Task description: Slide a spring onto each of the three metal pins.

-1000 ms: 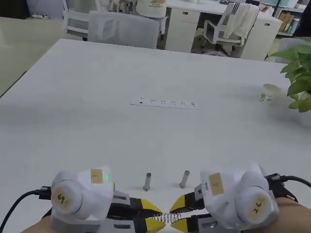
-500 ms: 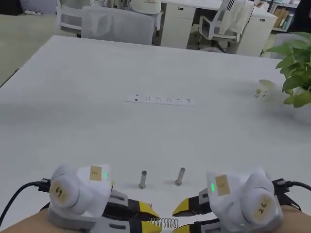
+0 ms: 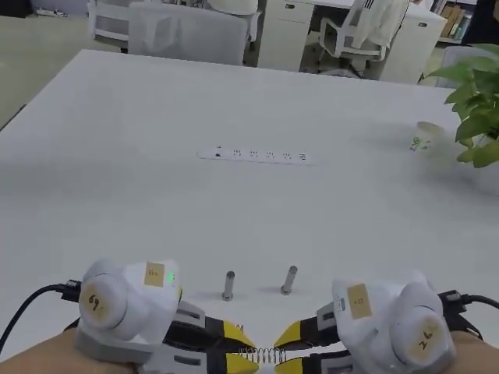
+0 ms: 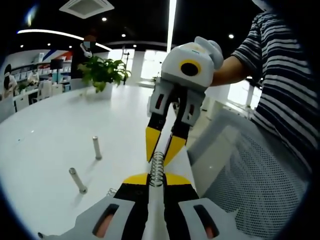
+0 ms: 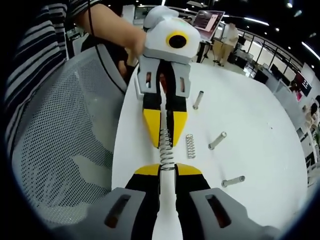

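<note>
Over the last second little had changed beyond the head camera's drift: the left gripper (image 3: 248,349) and right gripper (image 3: 279,343) stayed tip to tip at the bottom centre of the head view, each with jaws closed on one end of the spring (image 3: 263,357). The handover therefore looked unfinished, and the pins (image 5: 217,140) seemed bare. The spring was a thin, bright wire coil, held straight between the yellow tips mid-frame in both gripper views; a second spring (image 5: 190,146) lay on the table (image 3: 234,210) just right of it
</note>
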### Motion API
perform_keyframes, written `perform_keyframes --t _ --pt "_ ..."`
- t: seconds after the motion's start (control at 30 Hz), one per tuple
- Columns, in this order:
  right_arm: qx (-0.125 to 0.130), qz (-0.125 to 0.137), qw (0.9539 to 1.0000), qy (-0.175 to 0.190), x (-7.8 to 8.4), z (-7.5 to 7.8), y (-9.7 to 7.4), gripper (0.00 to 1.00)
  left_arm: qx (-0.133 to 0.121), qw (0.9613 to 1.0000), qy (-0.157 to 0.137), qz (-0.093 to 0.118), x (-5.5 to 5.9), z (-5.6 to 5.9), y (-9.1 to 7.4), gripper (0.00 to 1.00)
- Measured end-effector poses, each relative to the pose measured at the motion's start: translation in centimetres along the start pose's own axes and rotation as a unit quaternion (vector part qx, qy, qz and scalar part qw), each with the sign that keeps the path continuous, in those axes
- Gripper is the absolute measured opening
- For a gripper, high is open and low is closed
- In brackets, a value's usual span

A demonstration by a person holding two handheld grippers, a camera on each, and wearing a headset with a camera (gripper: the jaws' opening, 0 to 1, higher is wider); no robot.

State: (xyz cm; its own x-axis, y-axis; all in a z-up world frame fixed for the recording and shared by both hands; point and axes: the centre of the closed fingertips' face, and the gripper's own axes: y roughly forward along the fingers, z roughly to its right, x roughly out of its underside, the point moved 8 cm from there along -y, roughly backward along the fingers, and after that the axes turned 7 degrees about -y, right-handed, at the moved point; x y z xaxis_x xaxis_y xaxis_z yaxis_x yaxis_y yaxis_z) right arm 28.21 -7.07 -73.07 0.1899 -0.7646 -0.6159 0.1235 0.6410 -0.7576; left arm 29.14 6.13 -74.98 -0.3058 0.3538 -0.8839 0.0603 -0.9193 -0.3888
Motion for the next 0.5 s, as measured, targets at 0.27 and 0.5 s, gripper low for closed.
perform_keyframes --t 0.27,0.5 --pt "0.020 0.011 0.9992 -0.032 -1.0 0.7 -0.8 0.07 -0.017 0.9998 0.010 0.003 0.0 -0.4 -0.3 0.02" --pt "0.018 0.017 0.9986 -0.047 -1.6 0.9 -1.0 0.07 -0.022 0.9997 0.012 0.004 0.0 -0.4 -0.3 0.02"
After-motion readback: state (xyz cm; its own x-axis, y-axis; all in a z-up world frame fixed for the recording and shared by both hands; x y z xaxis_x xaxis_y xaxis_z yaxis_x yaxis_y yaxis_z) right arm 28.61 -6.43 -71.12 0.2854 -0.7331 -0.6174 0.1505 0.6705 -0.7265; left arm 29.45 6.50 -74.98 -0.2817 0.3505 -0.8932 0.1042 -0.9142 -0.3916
